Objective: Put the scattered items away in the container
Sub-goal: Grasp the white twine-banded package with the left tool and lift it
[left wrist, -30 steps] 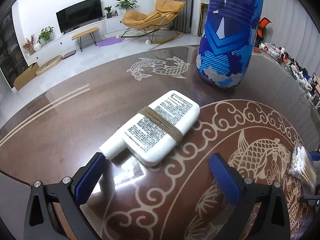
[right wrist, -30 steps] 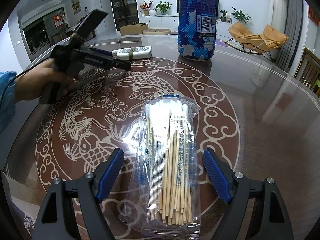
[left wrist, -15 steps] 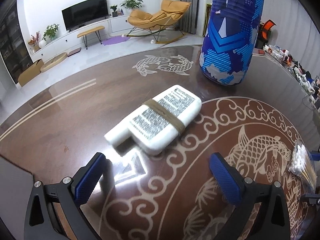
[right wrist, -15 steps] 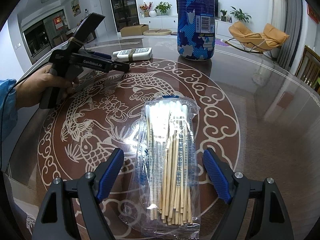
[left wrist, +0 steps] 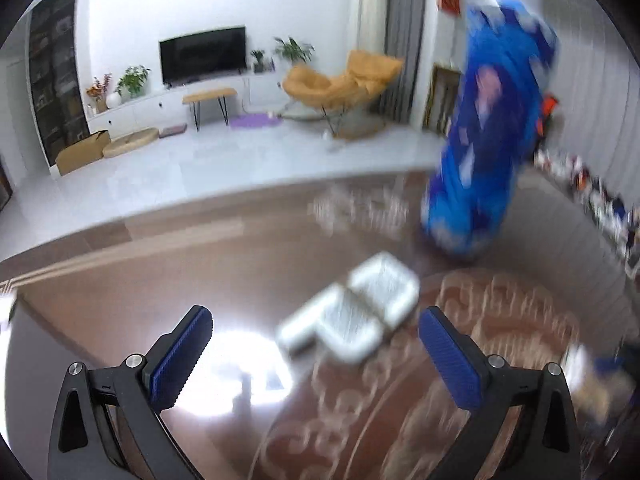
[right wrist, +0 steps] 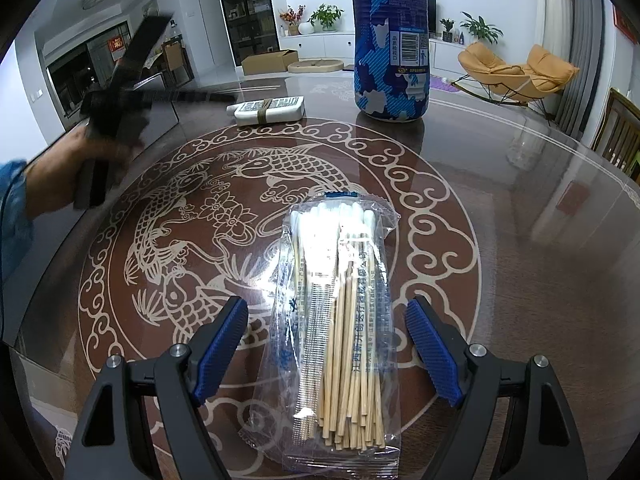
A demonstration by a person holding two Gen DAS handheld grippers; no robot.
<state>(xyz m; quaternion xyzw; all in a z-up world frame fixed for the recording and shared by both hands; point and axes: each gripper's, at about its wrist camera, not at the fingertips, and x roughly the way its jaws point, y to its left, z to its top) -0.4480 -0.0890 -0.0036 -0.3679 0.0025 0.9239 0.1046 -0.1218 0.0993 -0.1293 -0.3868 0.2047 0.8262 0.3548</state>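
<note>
A clear bag of cotton swabs (right wrist: 340,312) lies on the brown fish-patterned table (right wrist: 520,240), between the spread blue pads of my right gripper (right wrist: 326,344), which is open and not touching it. A white flat bottle with a tan band (left wrist: 356,316) (right wrist: 268,110) lies further off, blurred in the left wrist view. My left gripper (left wrist: 316,360) is open and empty, raised above the table short of the bottle; it shows blurred in a hand (right wrist: 120,104) in the right wrist view. A tall blue-and-white container (right wrist: 390,40) (left wrist: 488,140) stands behind the bottle.
The table's far edge runs behind the blue container, with the living-room floor beyond. A wooden chair (right wrist: 618,132) stands at the table's right side. Small items (left wrist: 600,200) line the right edge in the left wrist view.
My left gripper has lifted and tilted up, so the white bottle sits lower and smaller in its blurred view. The right gripper and the swab bag have not moved.
</note>
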